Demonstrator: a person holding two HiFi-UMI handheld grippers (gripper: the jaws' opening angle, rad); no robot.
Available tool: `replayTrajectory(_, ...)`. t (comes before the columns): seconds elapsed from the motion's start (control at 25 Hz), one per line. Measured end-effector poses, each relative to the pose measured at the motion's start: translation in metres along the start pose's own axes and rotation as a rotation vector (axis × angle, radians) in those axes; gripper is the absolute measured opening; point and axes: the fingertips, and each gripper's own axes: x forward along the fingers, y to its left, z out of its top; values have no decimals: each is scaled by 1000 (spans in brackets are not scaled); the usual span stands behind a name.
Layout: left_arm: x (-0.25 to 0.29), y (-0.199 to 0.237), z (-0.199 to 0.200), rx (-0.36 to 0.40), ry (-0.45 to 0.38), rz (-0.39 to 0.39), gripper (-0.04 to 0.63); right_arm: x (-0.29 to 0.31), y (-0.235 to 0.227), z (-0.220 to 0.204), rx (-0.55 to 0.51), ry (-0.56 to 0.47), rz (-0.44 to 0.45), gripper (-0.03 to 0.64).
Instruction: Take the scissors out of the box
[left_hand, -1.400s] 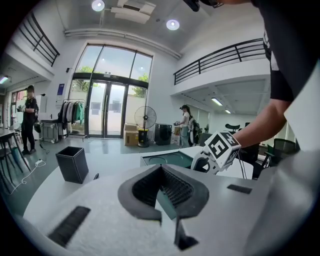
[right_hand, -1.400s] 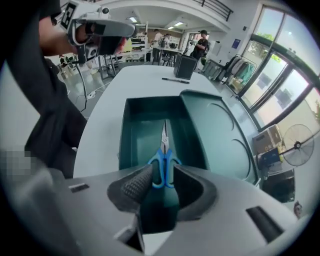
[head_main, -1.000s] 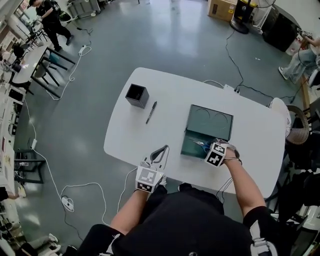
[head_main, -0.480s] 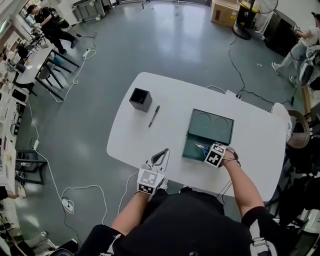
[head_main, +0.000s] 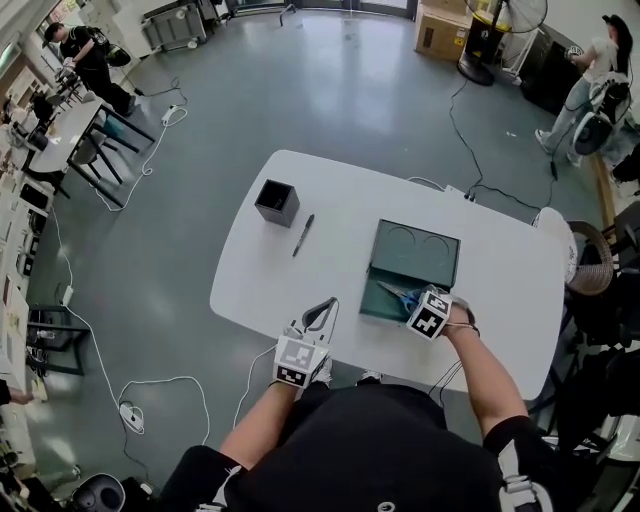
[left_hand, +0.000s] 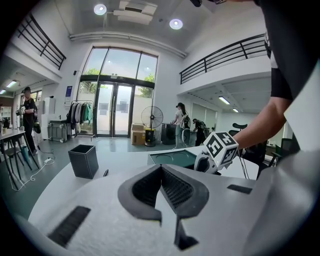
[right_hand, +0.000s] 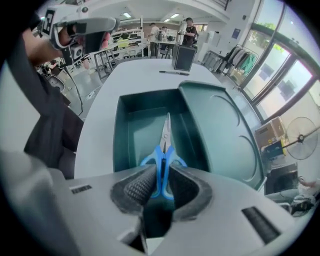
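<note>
Scissors (right_hand: 163, 150) lay in box (right_hand: 121, 127); our right gripper (right_hand: 160, 176) was closing over handles, not yet tight. We needed firm, centred clamp before lifting. Left gripper (left_hand: 161, 170) closed, empty.

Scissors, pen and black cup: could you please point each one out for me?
scissors (right_hand: 161, 162), right gripper view, blue handle.
pen (head_main: 303, 235), head view, middle of barrel.
black cup (head_main: 272, 212), head view, outer wall.

One green box (head_main: 415, 250), one pair of scissors (right_hand: 164, 145), one pen (head_main: 302, 235), one black cup (head_main: 276, 202), two hand-held grippers (left_hand: 161, 169) (right_hand: 158, 181)
</note>
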Motion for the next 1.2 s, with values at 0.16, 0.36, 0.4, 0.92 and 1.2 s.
replayTrajectory(0.16,1,-7,-3,21,10,-24,9,-26,0,3,7,-58,-84,87)
replayTrajectory(0.36,3,-10,0,27,3,-39,9,-69,-5,17,52,-185,-222,87)
replayTrajectory(0.4,4,-11,1,30,1,-44,9,-79,-7,21,71,-219,-252,87)
replayTrajectory(0.92,15,-8,40,77,-60,-78,9,-205,-37,59,413,-694,-599,89)
replayTrajectory(1.2,24,-16,59,90,-110,-105,9,-256,-46,55,593,-960,-734,91)
